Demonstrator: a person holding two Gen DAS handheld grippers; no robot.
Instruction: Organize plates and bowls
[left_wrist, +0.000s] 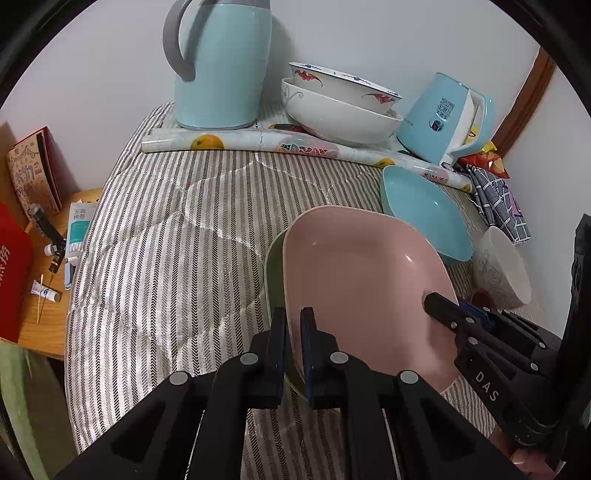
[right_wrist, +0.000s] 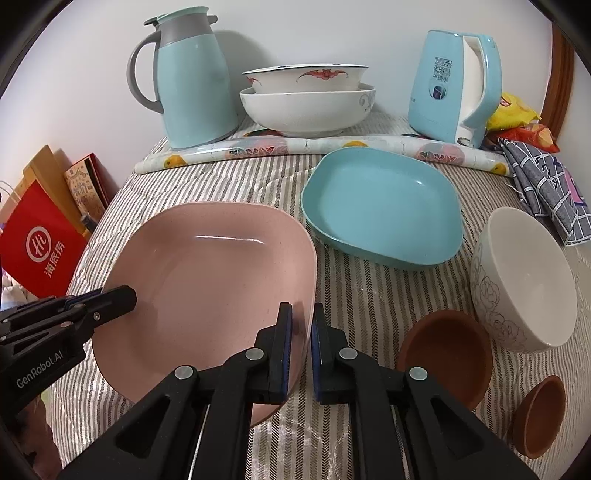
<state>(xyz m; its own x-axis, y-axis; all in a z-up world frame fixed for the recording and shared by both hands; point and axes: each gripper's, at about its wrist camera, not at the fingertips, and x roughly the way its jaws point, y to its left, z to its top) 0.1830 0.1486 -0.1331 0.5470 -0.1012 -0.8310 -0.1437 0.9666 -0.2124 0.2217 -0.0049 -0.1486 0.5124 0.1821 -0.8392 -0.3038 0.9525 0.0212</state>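
Left wrist: both grippers clamp the pink plate, seemingly nested in a green one.

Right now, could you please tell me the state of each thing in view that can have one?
pink plate: gripped at both rims, over a green plate
left gripper: shut on pink plate
right gripper: shut on pink plate
blue plate: upright, empty
white bowl: tilted, empty
two stacked bowls: nested
brown bowls: tilted, empty
thermos jug: lid closed

Pink plate, teal plate, green plate beneath, terracotta bowls, white floral-etched bowl, grey-striped cloth, pale blue jug.
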